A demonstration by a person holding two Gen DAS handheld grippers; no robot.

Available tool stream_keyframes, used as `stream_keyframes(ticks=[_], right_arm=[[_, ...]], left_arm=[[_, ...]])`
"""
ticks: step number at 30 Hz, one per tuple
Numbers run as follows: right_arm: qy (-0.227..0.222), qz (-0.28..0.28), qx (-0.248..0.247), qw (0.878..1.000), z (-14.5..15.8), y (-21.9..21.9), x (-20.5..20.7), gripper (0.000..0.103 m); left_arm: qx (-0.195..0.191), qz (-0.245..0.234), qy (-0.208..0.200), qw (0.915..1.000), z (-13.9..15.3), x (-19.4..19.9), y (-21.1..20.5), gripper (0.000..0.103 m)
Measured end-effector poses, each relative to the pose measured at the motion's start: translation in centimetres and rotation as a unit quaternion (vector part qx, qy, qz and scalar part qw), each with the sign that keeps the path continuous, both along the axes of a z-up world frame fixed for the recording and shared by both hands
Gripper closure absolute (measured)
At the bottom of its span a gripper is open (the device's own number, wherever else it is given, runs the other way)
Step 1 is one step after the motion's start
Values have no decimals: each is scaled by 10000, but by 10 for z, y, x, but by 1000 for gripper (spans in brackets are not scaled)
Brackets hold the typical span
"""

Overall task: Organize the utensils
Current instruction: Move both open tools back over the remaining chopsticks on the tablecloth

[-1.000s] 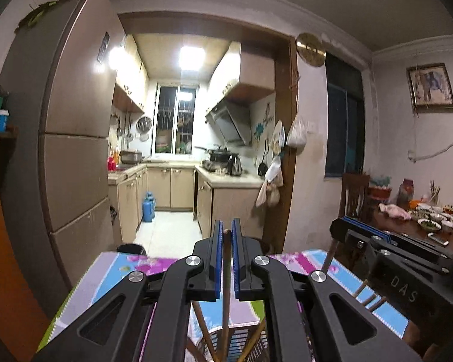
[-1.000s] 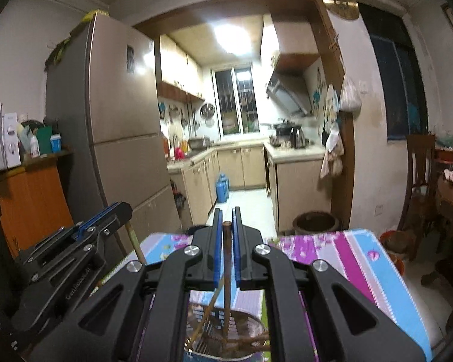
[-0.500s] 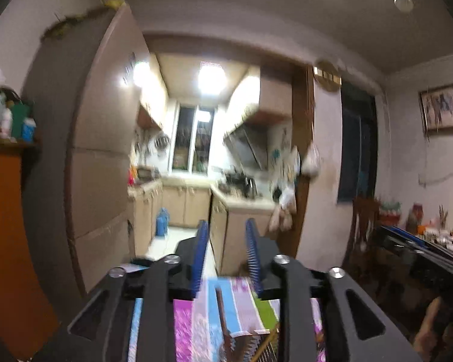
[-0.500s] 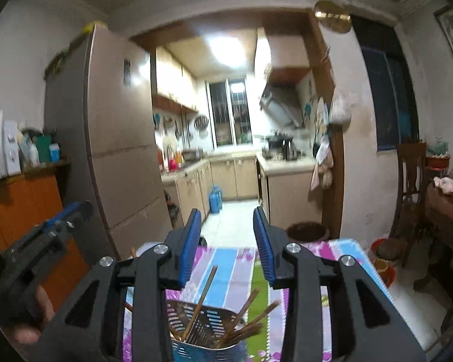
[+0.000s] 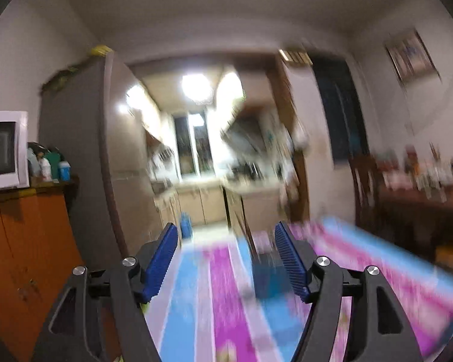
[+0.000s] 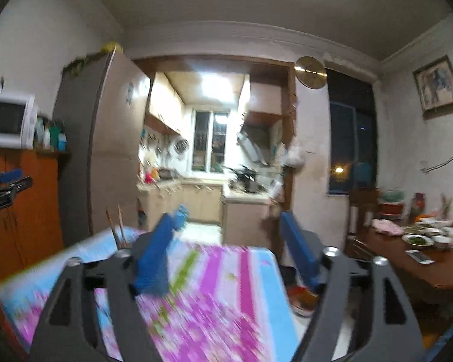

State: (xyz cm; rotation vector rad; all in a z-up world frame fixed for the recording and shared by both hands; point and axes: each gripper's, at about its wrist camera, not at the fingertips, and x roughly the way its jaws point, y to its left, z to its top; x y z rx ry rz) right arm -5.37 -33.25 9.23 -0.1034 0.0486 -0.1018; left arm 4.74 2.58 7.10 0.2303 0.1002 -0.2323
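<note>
In the left wrist view, a white microwave (image 5: 3, 150) sits at 9 o'clock on an orange cabinet (image 5: 24, 241), with the tall fridge (image 5: 84, 157) just right of it. The left tongs (image 5: 226, 256) fill the low centre, their blue pads (image 5: 163, 259) spread well apart; the jaws have just been opening and nothing is clamped between them. Beyond them lies the striped pink and blue tabletop (image 5: 214, 301), badly smeared. A dark, blurred holder (image 5: 268, 277) stands on it at about 5 o'clock of the view's centre, close to the right pad, with one thin stick rising from it; whether it touches the pad I cannot tell. A dining table (image 5: 422, 199) with dishes sits at 3 o'clock

In the right wrist view, the left tongs (image 6: 6, 184) poke in at 9 o'clock, their state unclear from here. Two chopsticks (image 6: 117, 226) stand upright at about 8 o'clock, just left of the right tongs' left arm, their lower ends hidden behind it. The right tongs (image 6: 229, 250) hang over the tabletop (image 6: 214, 301) with pads (image 6: 154, 259) wide apart; they too have just been opening, and they grip nothing. A round gold clock (image 6: 311, 72) hangs at 1 o'clock, and the dining table (image 6: 407, 259) with plates lies at 3 to 4 o'clock
</note>
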Motion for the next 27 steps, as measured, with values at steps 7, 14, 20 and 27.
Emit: stream_keyframes(ticks=[7,14,20,27], right_arm=[[922,-49,214,9955,-110,4,-39,6],[1840,247,509,9813,-192,32,-43,19],[2033,386,274,9780,-218,46,-40,58],[2175,369,55,9753,-227,51,-28,77]], left_arm=[[654,-617,1873,9782,-159,-68,-46,55],[391,-378,2367,9701,-208,-81,-71,61],[224,-45,2303,9728,-212,-73,-73,87],[284,100,2048,9784,-216,-76,-79,94]])
